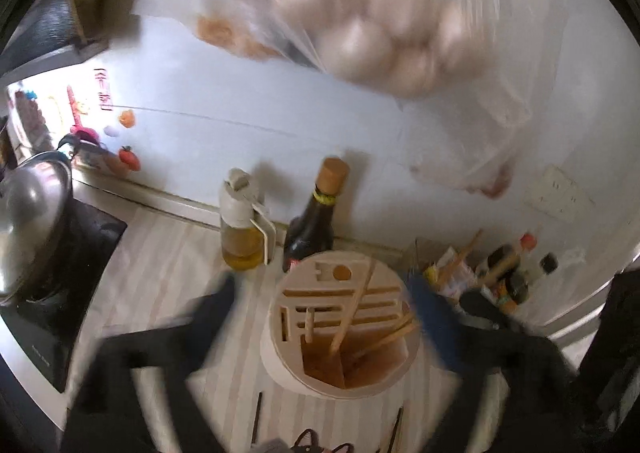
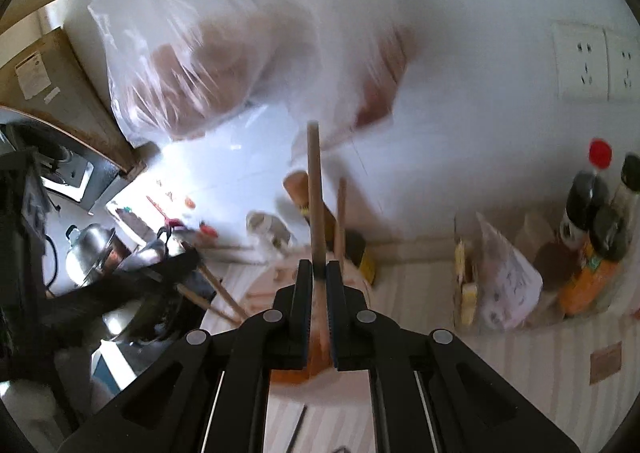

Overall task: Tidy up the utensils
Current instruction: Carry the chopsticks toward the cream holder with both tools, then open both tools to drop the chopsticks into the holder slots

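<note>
- My left gripper (image 1: pixel 324 317) stands with its jaws spread wide on either side of the round wooden utensil holder (image 1: pixel 340 373), and nothing is between its pads.
- In the left wrist view, several wooden chopsticks (image 1: pixel 354 309) lean in the holder's open compartment; one lies slanted across the slotted top.
- My right gripper (image 2: pixel 319 285) is clenched on a single wooden chopstick (image 2: pixel 314 189), which stands nearly upright between the pads, its top end rising well above the fingers (image 2: pixel 302 293).
- A second thin stick (image 2: pixel 341 213) rises just beside it on the right; I cannot tell whether the pads touch it.
- The holder sits on a pale striped counter (image 1: pixel 160 253), close in front of a glass oil dispenser (image 1: pixel 242 225) and a dark bottle (image 1: pixel 316 217) with a tan cap.
- A clear plastic bag of eggs (image 1: pixel 360 25) hangs against the white tiled wall (image 1: pixel 240 101).
- A lidded steel pot (image 1: pixel 32 209) sits on the stove at the left.
</note>
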The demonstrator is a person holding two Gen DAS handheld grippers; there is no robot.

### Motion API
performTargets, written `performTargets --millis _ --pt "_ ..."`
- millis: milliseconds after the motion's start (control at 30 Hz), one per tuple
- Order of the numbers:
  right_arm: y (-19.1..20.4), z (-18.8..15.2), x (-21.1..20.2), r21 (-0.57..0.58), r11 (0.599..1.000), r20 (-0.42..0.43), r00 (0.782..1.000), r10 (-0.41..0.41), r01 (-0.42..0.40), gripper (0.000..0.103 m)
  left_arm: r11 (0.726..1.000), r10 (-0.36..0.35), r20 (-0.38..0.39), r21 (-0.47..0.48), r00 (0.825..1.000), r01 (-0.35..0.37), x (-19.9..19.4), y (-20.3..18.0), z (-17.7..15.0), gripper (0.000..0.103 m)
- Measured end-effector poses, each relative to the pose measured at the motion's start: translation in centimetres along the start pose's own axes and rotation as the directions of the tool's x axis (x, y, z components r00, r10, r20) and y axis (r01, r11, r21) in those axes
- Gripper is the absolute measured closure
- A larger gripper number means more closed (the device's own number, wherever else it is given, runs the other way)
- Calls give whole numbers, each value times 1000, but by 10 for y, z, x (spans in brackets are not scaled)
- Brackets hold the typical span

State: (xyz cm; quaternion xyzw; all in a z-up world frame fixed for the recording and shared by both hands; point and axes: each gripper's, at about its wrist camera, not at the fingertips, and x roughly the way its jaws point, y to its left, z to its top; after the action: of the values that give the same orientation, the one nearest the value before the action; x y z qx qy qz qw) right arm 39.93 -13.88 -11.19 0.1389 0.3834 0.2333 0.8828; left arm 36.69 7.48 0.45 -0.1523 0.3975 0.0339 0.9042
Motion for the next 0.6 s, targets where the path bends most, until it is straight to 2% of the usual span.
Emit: performTargets --millis 33,67,100,133,200,267,300,333,400,600 --pt "-1 -2 -2 4 1000 -11 1000 -1 1 73 1000 2 14 -4 1000 -2 -5 2 1 3" --pt "-3 -3 -6 6 1000 -15 1000 1 -1 63 1000 9 25 -3 1000 -9 -10 3 4 2" --pt "-4 -4 -10 3 1000 -14 1000 8 -8 47 1000 17 35 2 999 -17 -15 4 5 1" --pt "-5 -5 -15 1 1000 -11 1000 10 -10 37 1000 29 47 9 998 -30 -20 5 7 0" --pt "-2 -7 -27 -16 1000 2 1000 0 0 34 998 63 77 24 995 -65 -31 7 7 0" --pt "3 -8 -38 -46 998 14 999 -38 38 23 991 122 103 45 987 -127 -41 10 4 0" --pt "8 -8 -42 -72 994 17 996 -85 86 10 987 146 111 56 983 -153 -45 11 2 0" --pt "13 -8 -45 -96 989 22 993 -115 116 3 981 170 118 70 978 -179 -49 12 -3 0" --pt "22 -13 -49 -137 976 15 985 -171 171 0 971 207 122 91 971 -219 -53 15 -11 0" --pt "43 -16 -63 -154 969 10 981 -196 195 0 967 236 87 78 968 -243 -64 29 -28 0"
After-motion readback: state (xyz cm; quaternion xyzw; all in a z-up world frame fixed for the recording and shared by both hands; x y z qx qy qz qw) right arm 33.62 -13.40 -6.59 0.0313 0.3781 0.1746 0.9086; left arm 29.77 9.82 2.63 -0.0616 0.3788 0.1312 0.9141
